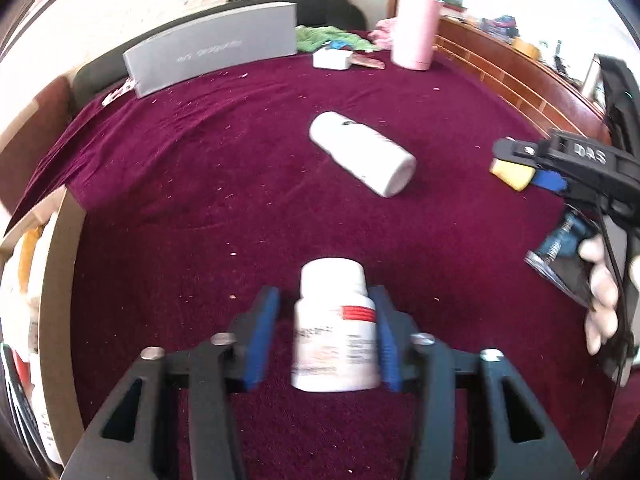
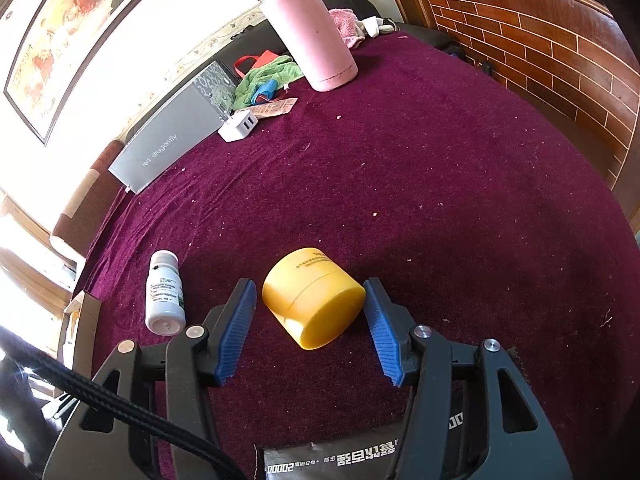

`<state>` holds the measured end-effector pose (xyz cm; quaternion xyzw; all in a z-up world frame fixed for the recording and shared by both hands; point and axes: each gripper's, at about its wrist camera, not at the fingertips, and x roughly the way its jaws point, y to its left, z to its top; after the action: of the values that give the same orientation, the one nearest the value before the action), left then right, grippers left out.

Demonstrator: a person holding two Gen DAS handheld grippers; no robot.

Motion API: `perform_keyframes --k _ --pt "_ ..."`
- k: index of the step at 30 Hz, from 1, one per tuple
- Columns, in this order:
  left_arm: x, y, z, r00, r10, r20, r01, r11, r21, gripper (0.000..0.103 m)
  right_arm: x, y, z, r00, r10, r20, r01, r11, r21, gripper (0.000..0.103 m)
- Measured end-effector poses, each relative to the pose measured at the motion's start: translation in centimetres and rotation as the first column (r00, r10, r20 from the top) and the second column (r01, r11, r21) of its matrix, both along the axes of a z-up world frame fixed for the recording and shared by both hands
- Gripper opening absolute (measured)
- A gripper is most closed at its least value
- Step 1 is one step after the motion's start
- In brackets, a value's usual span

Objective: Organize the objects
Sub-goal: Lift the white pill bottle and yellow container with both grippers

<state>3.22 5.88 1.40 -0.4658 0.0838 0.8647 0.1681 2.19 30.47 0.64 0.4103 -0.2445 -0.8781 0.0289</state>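
Two ribbed blue pads of the left gripper (image 1: pixel 326 336) flank an upright white plastic pill bottle (image 1: pixel 335 332) at six o'clock on the maroon velvet cloth (image 1: pixel 240 184), one touching, the other apart. The right gripper (image 2: pixel 310 326) stands spread around a squat yellow jar (image 2: pixel 314 303) lying tilted, untouched.

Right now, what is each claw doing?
Left claw: around the small white bottle, grip cannot be told.
Right claw: open, yellow jar between its pads, untouched.

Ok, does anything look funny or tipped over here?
Yes. The white bottle lies on its side on the purple cloth, and the yellow jar is tipped over too, between the open jaws of the right gripper.
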Motion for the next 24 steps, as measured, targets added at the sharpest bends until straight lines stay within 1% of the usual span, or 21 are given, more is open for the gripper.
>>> perform_keyframes --k 2,3,5,8,12,15,18,20,22,24 --pt "0.2 -0.1 0.2 0.999 -0.035 0.023 0.034 0.998 0.045 0.029 0.0 -0.1 0.0 1.000 0.002 -0.001 -0.002 1.000 0.002 0.056" --pt "0.3 -0.2 0.4 0.999 -0.039 0.022 0.038 0.998 0.053 0.029 0.0 -0.1 0.0 1.000 0.004 -0.002 -0.004 1.000 0.003 0.058" --pt "0.6 -0.6 0.7 0.999 -0.034 0.016 0.033 0.997 0.069 0.029 -0.1 -0.3 0.1 1.000 0.009 -0.004 -0.009 1.000 0.006 0.060" --pt "0.8 -1.7 1.3 1.000 -0.018 0.018 0.015 0.993 0.116 0.029 0.0 -0.7 0.2 1.000 0.016 -0.009 -0.016 0.999 0.033 0.061" --pt "1.6 -3.0 2.4 1.000 0.011 -0.001 -0.011 0.991 0.135 0.029 0.0 -1.6 0.3 0.999 0.032 -0.011 -0.031 0.995 0.096 0.062" --pt "2.1 -4.0 3.0 1.000 0.026 -0.009 -0.025 0.987 0.157 0.029 -0.1 -1.6 0.1 0.999 0.033 -0.001 -0.033 0.995 0.098 0.062" --pt "2.6 -4.9 3.2 0.999 0.036 -0.016 -0.033 0.985 0.172 0.029 -0.1 -1.4 0.1 1.000 0.027 -0.004 -0.027 0.996 0.090 0.062" --pt "2.9 -5.7 3.5 0.999 0.046 -0.013 -0.043 0.980 0.195 0.029 0.1 -1.4 0.1 1.000 0.023 -0.013 -0.022 0.995 0.095 0.062" --pt "3.3 -6.3 3.8 0.999 0.049 -0.016 -0.044 0.977 0.209 0.029 0.2 -1.7 0.2 0.999 0.026 -0.028 -0.022 0.992 0.121 0.061" --pt "3.9 -6.9 4.3 0.998 0.048 -0.030 -0.040 0.975 0.217 0.029 0.3 -2.4 0.5 0.998 0.060 -0.034 -0.054 0.987 0.153 0.061"
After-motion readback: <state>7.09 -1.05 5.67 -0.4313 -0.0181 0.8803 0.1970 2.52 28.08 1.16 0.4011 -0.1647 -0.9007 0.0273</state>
